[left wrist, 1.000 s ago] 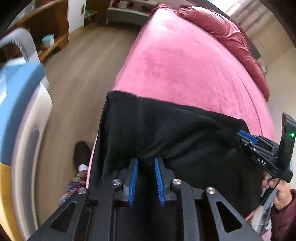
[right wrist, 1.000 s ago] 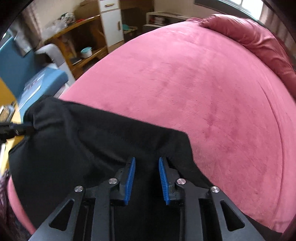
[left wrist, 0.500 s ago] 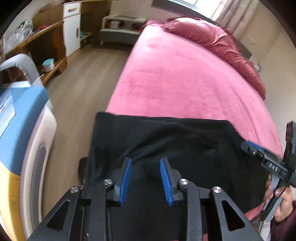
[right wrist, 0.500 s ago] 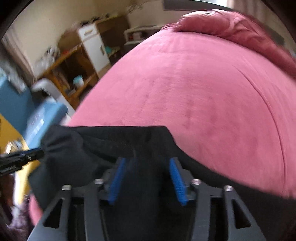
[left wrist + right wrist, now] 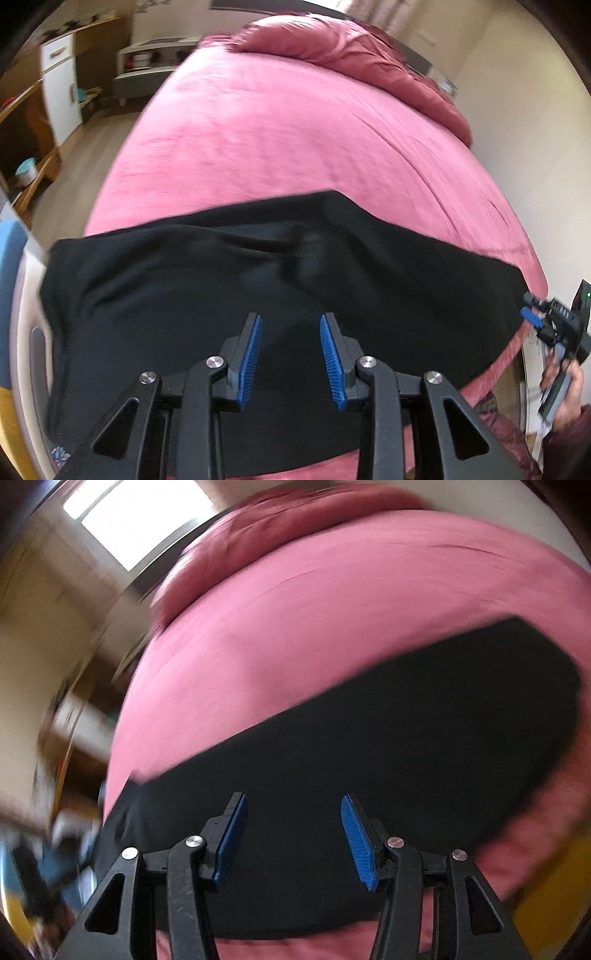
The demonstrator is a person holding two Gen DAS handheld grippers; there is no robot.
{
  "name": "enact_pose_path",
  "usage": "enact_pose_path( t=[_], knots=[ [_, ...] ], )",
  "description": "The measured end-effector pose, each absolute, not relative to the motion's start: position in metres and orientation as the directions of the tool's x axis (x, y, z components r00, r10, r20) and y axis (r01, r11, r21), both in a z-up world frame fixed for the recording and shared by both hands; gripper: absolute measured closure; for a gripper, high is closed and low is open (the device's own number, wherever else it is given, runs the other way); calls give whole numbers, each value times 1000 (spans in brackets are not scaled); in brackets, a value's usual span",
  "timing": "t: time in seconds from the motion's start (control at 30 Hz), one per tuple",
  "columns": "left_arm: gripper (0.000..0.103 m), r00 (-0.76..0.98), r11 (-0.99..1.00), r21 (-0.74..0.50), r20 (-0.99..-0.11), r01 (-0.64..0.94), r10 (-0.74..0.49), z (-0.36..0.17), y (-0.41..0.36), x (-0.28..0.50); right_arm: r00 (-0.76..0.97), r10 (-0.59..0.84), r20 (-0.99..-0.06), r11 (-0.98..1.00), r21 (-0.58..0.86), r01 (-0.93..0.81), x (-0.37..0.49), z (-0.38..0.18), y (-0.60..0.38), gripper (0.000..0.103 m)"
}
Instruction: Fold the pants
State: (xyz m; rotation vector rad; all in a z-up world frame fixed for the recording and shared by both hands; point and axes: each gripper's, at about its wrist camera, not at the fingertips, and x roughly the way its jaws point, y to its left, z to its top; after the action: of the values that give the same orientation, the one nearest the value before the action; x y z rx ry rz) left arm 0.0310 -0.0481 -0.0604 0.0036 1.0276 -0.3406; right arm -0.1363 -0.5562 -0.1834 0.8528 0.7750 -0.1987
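The black pants [image 5: 258, 280] lie spread in a wide band across the near end of the pink bed [image 5: 288, 140], their left end hanging past the bed's corner. My left gripper [image 5: 291, 317] hovers over their near edge, open, its blue pads [image 5: 253, 354] clear of the cloth. At the far right a hand holds my right gripper [image 5: 550, 325] just off the pants' right end. The right wrist view is blurred: the pants [image 5: 388, 746] lie flat on the bed [image 5: 332, 609], and the right gripper [image 5: 292, 797] stands open above them with nothing between its pads.
A rumpled red duvet [image 5: 351, 48] is heaped at the head of the bed. Left of the bed are wood floor [image 5: 92, 155], a white cabinet [image 5: 59, 85] and low shelves. A blue-and-white object [image 5: 14, 266] stands at the left corner. A bright window [image 5: 140, 520] shows behind.
Both grippers have gone from shut on the black cloth to open and let it go. The pants now lie flatter on the bed. The right gripper swung fast sideways and rolled; the left shifted too.
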Motion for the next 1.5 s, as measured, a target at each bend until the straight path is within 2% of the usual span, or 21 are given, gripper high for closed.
enact_pose_path(
  t=[0.17, 0.37, 0.4, 0.47, 0.53, 0.57, 0.63, 0.73, 0.87, 0.97, 1.03, 1.07, 1.27, 1.33, 1.5],
  knots=[
    [70, 426, 924, -163, -850, 346, -310, -74, -79, 21, 741, -5, -671, 390, 681, 620, -204, -214, -657, 49],
    [70, 376, 899, -161, -867, 408, -326, -89, -110, 13, 723, -4, -691, 276, 694, 665, -211, -246, -696, 51],
    [70, 370, 896, -160, -870, 414, -326, -91, -112, 12, 722, 5, -692, 272, 696, 665, -206, -248, -699, 55],
    [70, 359, 891, -156, -875, 427, -325, -95, -117, 11, 716, 11, -698, 288, 688, 667, -199, -254, -701, 71],
    [70, 355, 889, -140, -881, 435, -312, -97, -120, 9, 689, 13, -724, 306, 659, 687, -196, -257, -703, 96],
    [70, 351, 889, -138, -884, 437, -310, -99, -121, 10, 684, 0, -729, 312, 650, 693, -196, -257, -705, 97],
    [70, 336, 888, -146, -889, 436, -311, -101, -120, 10, 707, -16, -707, 319, 666, 674, -199, -250, -707, 97],
    [70, 304, 889, -164, -900, 428, -313, -108, -115, 11, 677, -31, -735, 319, 635, 703, -204, -253, -709, 97],
    [70, 298, 892, -161, -905, 421, -304, -115, -115, 14, 671, 13, -742, 301, 643, 705, -198, -270, -711, 96],
    [70, 310, 897, -157, -902, 413, -300, -112, -114, 16, 696, 18, -718, 263, 675, 690, -201, -271, -710, 92],
    [70, 314, 897, -156, -900, 413, -302, -111, -114, 16, 718, 15, -695, 235, 701, 674, -212, -273, -710, 75],
    [70, 316, 897, -153, -900, 415, -299, -111, -115, 17, 719, 11, -695, 234, 701, 674, -216, -273, -709, 73],
    [70, 334, 901, -137, -897, 412, -289, -105, -116, 13, 726, 27, -687, 190, 717, 671, -233, -286, -700, 72],
    [70, 338, 903, -133, -897, 408, -285, -104, -115, 13, 738, 28, -675, 160, 732, 663, -237, -292, -699, 67],
    [70, 355, 908, -122, -893, 402, -277, -96, -117, 0, 758, 21, -652, 131, 753, 645, -235, -304, -704, 65]
  ],
)
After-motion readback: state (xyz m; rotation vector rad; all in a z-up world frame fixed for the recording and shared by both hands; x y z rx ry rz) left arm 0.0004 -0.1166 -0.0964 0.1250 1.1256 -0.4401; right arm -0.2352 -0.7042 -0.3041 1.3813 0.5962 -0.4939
